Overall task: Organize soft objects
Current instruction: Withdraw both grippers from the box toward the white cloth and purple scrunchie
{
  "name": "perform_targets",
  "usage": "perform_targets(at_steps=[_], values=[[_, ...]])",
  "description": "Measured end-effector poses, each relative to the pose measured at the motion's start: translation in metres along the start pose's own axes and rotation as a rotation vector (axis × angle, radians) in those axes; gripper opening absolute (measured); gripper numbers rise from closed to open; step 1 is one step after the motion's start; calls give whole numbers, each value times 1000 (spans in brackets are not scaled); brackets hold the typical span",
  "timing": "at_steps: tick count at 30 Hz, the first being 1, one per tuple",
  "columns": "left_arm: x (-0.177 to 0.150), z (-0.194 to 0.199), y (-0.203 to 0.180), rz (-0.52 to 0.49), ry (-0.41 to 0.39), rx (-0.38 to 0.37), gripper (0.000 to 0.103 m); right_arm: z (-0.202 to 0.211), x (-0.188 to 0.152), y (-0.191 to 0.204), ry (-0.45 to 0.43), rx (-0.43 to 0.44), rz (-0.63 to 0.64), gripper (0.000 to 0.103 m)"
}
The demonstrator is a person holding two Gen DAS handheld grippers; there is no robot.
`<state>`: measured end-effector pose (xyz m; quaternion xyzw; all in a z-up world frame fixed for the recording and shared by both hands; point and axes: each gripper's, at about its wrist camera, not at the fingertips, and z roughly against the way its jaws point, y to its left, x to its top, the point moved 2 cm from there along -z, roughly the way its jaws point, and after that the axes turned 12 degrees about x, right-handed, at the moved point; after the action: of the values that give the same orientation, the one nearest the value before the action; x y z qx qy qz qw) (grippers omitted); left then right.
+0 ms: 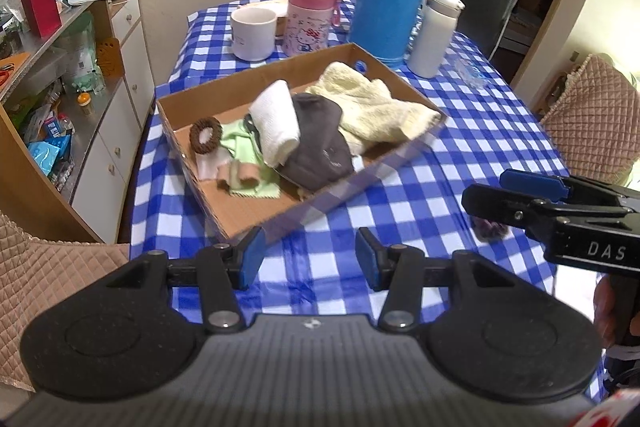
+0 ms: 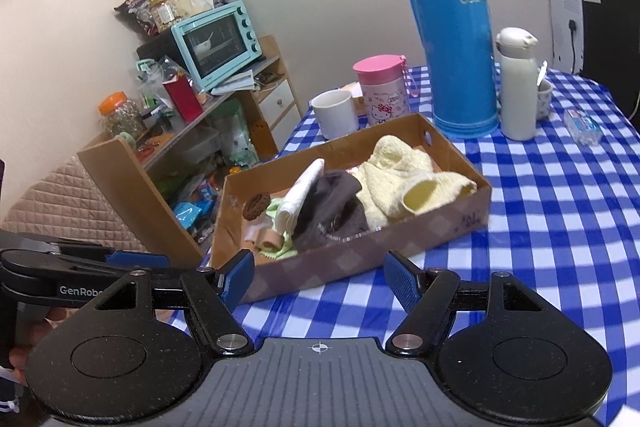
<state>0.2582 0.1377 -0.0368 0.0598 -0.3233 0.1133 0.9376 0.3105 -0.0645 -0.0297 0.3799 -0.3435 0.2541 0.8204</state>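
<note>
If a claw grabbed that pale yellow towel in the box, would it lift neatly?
Probably not. The yellow towel lies crumpled and folded over itself, so it would likely droop and unfold. One edge hangs over the cardboard box rim, so it may drag there.

"DAS" on right tongs (image 1: 532, 199), "GenRobo" on left tongs (image 2: 136, 259)
</note>
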Motion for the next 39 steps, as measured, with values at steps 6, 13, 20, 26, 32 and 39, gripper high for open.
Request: perform_targets(at_steps=[6, 13, 20, 26, 32, 39], values=[[-15, 13, -15, -13, 13, -19, 45, 28, -14, 1, -8, -5, -17, 72], [-35, 24, -35, -36, 36, -37, 45, 54, -33, 0, -6, -18, -44, 72], [-53, 32, -56, -67, 57, -53, 45, 75, -50, -3, 8, -39, -78, 72], [-62, 37, -71, -90, 66, -60, 45, 90, -63, -7, 28, -61, -101, 72], [-70, 42, -87, -114, 73, -69, 45, 107, -76, -12, 43, -89, -117, 71], [-80, 44, -108, -141, 90, -80, 45, 130, -92, -20, 62, -125, -143, 71]])
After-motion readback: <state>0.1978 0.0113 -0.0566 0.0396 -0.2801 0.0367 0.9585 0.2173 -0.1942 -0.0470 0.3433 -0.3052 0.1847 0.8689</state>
